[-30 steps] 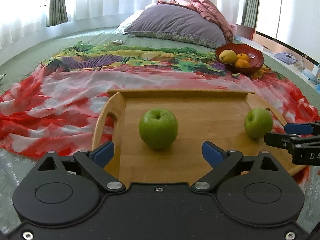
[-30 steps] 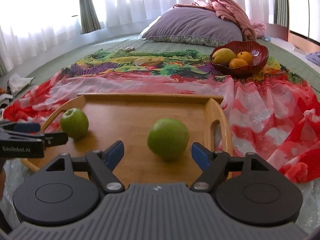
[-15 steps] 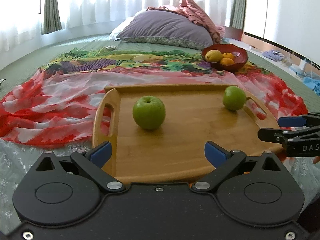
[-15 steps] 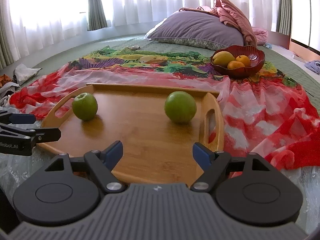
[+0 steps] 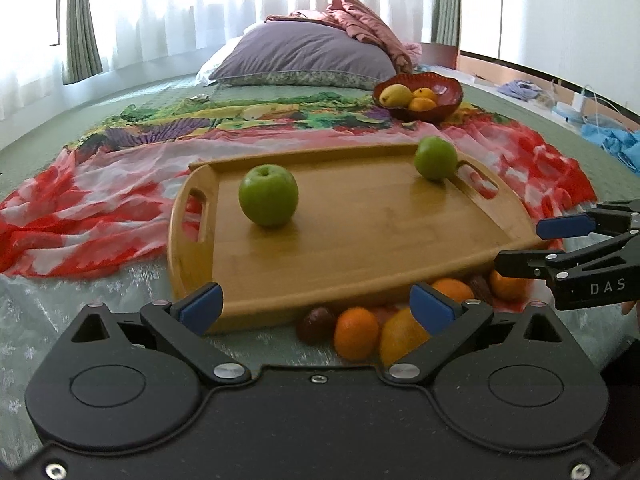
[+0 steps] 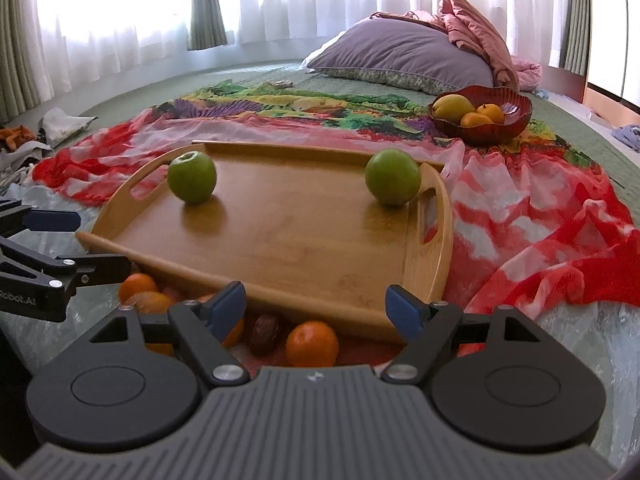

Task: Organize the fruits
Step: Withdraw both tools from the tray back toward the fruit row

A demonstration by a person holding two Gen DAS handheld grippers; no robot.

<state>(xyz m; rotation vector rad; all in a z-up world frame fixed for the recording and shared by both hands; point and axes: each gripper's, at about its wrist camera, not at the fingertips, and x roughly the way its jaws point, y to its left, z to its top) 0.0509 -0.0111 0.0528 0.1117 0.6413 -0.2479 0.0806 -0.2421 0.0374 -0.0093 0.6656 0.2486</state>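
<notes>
A wooden tray (image 5: 360,240) (image 6: 296,236) lies on the bed with two green apples on it: one at its left (image 5: 268,195) (image 6: 192,176), one by its right handle (image 5: 435,158) (image 6: 393,176). Loose fruit lies at the tray's near edge: oranges (image 5: 356,338) (image 6: 312,343), a dark fruit (image 5: 315,324) (image 6: 264,334) and a yellow one (image 5: 402,336). My left gripper (image 5: 316,306) is open and empty, just short of the tray's near edge. My right gripper (image 6: 316,306) is open and empty, above the loose fruit.
A red bowl (image 5: 448,98) (image 6: 508,114) with a yellow fruit and oranges stands far right on a colourful cloth (image 5: 100,200). A grey pillow (image 5: 304,56) lies at the back. Each gripper shows in the other's view, at the right edge (image 5: 532,244) and left edge (image 6: 76,240).
Both grippers have pulled back from the apples and risen. The tray's near edge and the loose fruit below it have come into view. The apples stay on the tray.
</notes>
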